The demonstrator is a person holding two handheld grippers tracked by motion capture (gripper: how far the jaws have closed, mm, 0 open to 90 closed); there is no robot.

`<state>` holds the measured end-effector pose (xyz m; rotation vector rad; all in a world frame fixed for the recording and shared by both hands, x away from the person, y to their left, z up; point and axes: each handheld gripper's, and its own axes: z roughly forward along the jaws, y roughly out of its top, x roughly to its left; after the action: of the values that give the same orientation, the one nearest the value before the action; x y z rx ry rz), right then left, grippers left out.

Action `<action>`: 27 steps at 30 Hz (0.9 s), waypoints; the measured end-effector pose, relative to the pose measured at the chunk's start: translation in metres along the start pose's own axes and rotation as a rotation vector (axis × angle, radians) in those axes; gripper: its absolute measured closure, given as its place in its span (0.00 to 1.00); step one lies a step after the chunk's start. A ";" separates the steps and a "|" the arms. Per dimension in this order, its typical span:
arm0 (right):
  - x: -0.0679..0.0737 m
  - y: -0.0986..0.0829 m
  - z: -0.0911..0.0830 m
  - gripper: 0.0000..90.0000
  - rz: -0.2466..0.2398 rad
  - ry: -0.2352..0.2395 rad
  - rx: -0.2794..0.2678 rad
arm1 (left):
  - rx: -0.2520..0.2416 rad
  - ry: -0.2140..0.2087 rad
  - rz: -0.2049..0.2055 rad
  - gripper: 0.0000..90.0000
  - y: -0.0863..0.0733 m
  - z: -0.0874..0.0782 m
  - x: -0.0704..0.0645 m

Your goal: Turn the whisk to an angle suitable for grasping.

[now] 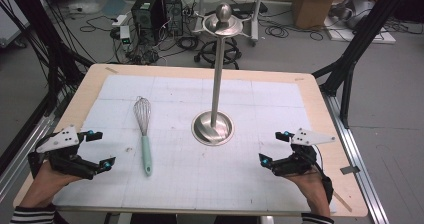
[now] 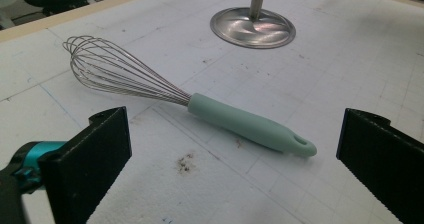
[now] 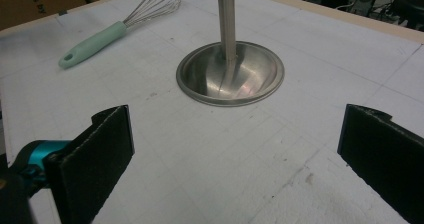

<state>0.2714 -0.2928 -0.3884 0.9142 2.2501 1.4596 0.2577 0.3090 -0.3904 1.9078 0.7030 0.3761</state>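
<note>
Both tools, left [image 1: 100,149] and right [image 1: 272,146], were held wide open and empty. The whisk [image 1: 144,134] lay flat on the surface [image 1: 310,109], left of the stand [image 1: 215,84]. Its smooth handle [image 2: 250,125] could be squeezed out sideways and rolled away. The tall stand could be knocked over.

A whisk [image 2: 190,101] lies flat on the white gridded mat [image 2: 350,64] covering the table, its wire loops toward the far left and its pale green handle [image 2: 250,125] running toward the near right, a hanging hole at the handle's end. Beyond the whisk stands a round steel base [image 2: 252,29] with a thin post rising from its middle. The left gripper [image 2: 232,156] hangs just nearer than the whisk, jaws spread wide with nothing between them. A small dark stain marks the mat close beside the handle.
</note>
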 end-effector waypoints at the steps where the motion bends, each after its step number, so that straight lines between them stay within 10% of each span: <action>1: 0.000 0.000 0.000 0.01 -0.002 -0.001 -0.001 | 0.000 0.001 0.000 0.02 0.000 0.000 0.000; 27: -0.004 0.001 -0.007 0.01 0.002 -0.018 -0.008 | 0.005 -0.027 0.031 0.02 0.023 0.013 0.001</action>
<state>0.2702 -0.3001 -0.3851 0.9240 2.2300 1.4543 0.2722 0.2932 -0.3750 1.9272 0.6579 0.3681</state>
